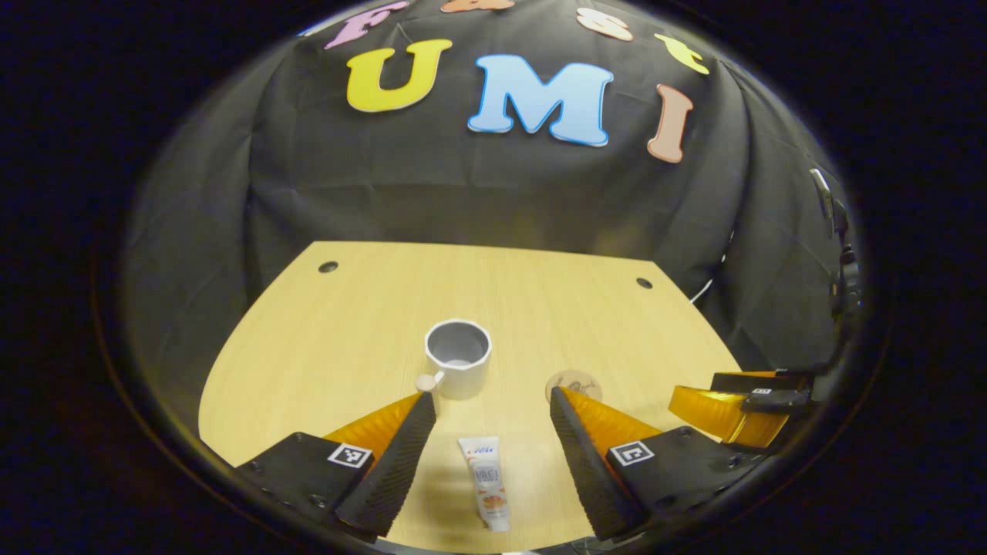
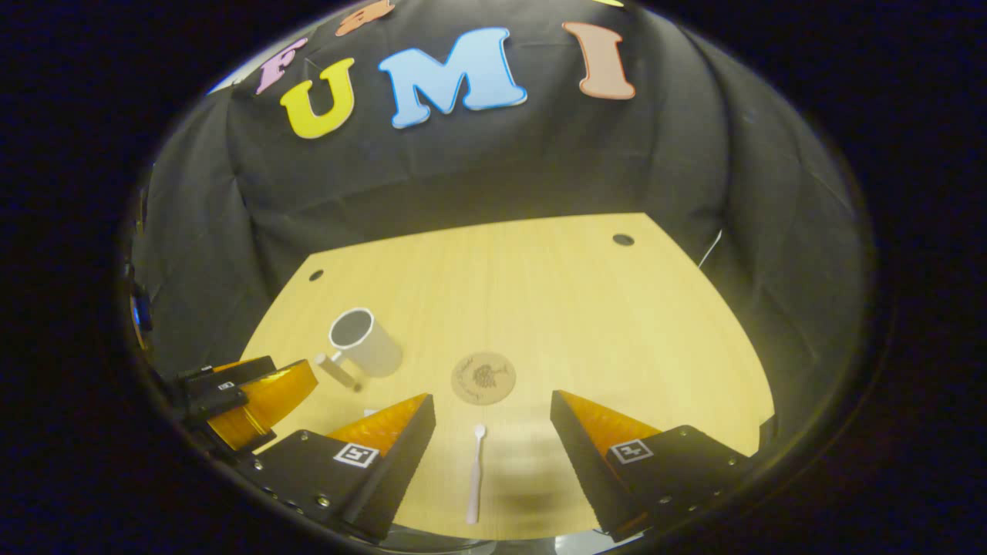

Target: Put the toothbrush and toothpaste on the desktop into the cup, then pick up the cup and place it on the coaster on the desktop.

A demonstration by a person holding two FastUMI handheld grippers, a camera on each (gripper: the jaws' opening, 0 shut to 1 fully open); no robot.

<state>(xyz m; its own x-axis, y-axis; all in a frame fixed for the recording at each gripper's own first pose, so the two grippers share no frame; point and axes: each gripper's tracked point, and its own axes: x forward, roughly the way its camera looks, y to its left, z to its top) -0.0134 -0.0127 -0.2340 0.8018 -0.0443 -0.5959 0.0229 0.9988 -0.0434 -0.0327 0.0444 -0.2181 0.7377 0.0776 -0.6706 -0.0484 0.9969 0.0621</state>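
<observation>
A white toothpaste tube (image 1: 486, 482) lies flat on the wooden desktop (image 1: 370, 324), between the fingers of my open left gripper (image 1: 493, 408), which hovers above it. A grey-white cup (image 1: 458, 357) with a handle stands upright beyond the tube. A round coaster (image 1: 574, 384) lies to the cup's right, partly hidden by a finger. In the right gripper view a white toothbrush (image 2: 475, 472) lies between the fingers of my open right gripper (image 2: 493, 408). The coaster (image 2: 483, 378) sits just past it, the cup (image 2: 364, 341) farther left. Each gripper appears at the edge of the other's view.
The desktop (image 2: 617, 324) has two small round holes (image 1: 328, 267) (image 1: 644, 283) near its far corners. Black cloth closes the booth behind and to both sides. The near table edge runs just under both grippers.
</observation>
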